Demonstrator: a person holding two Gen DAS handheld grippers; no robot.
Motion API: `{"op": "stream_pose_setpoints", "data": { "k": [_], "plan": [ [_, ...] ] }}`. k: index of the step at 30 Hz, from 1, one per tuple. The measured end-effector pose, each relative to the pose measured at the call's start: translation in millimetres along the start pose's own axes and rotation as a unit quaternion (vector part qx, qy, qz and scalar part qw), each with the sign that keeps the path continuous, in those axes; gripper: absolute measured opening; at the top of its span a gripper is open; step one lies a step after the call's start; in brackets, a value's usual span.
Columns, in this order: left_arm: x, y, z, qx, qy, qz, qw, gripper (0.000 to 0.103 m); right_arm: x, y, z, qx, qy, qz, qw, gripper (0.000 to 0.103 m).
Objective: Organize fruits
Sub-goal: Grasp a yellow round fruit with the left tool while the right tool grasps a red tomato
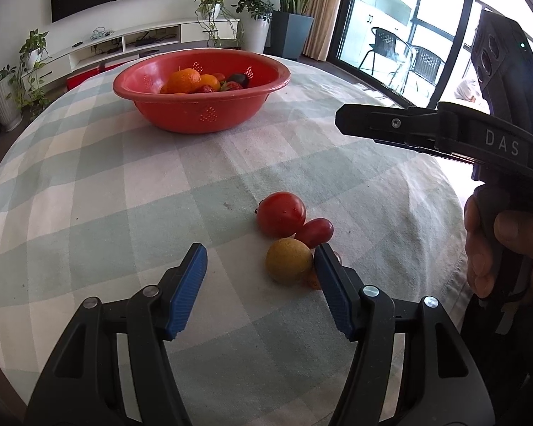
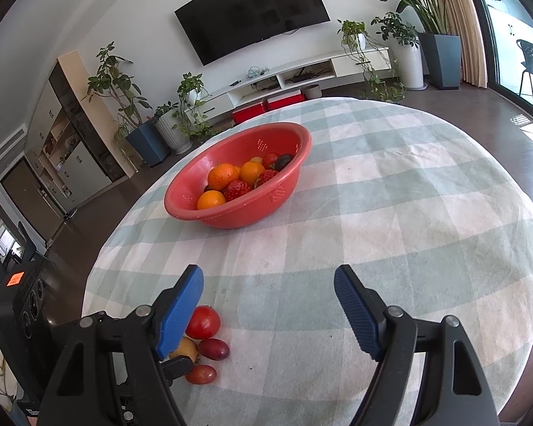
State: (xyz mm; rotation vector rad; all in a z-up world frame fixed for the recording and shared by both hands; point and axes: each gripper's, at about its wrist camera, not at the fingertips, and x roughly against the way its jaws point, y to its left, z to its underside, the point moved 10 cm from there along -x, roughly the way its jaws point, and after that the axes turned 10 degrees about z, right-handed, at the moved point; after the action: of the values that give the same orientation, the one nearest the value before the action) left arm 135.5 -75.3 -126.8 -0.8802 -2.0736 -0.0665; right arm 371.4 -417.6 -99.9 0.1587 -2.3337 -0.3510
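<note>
The surface (image 2: 426,213) is covered by a checked cloth. Oranges and strawberries are held in the red colander (image 2: 238,177). A tomato (image 1: 280,214), a yellow fruit (image 1: 288,261) and grapes (image 1: 314,232) are clustered near the left hand-held gripper (image 1: 261,269). Both it and the right hand-held gripper (image 2: 268,285) are spread, empty.

My right gripper (image 2: 268,282) hangs with its ribbed blue pads wide apart over bare green-and-white checked tablecloth (image 2: 408,220). Ahead of it, slightly left, sits a round red plastic colander bowl (image 2: 291,191) holding oranges (image 2: 222,176) and strawberries (image 2: 237,189). Beside my left pad lie a red tomato (image 2: 204,321), a yellow round fruit (image 2: 186,349) and two red grapes (image 2: 214,349), clustered together.
</note>
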Motion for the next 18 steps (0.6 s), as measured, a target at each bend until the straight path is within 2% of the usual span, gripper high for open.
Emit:
{"op": "stream_pose_setpoints", "data": {
  "k": [6, 9, 12, 18],
  "plan": [
    [6, 3, -3, 0.001, -0.008, -0.001, 1.0, 0.056, 0, 0, 1, 0.001, 0.001, 0.0, 1.0, 0.079],
    [8, 6, -5, 0.005, -0.009, 0.0, 1.0, 0.056, 0, 0, 1, 0.001, 0.002, -0.001, 1.0, 0.079],
    [-1, -4, 2, -0.006, 0.014, 0.017, 0.9997, 0.056, 0, 1, 1, 0.002, 0.002, -0.002, 1.0, 0.079],
    [2, 1, -1, 0.003, 0.004, 0.01, 0.9999, 0.056, 0, 1, 1, 0.002, 0.002, -0.001, 1.0, 0.079]
  ]
}}
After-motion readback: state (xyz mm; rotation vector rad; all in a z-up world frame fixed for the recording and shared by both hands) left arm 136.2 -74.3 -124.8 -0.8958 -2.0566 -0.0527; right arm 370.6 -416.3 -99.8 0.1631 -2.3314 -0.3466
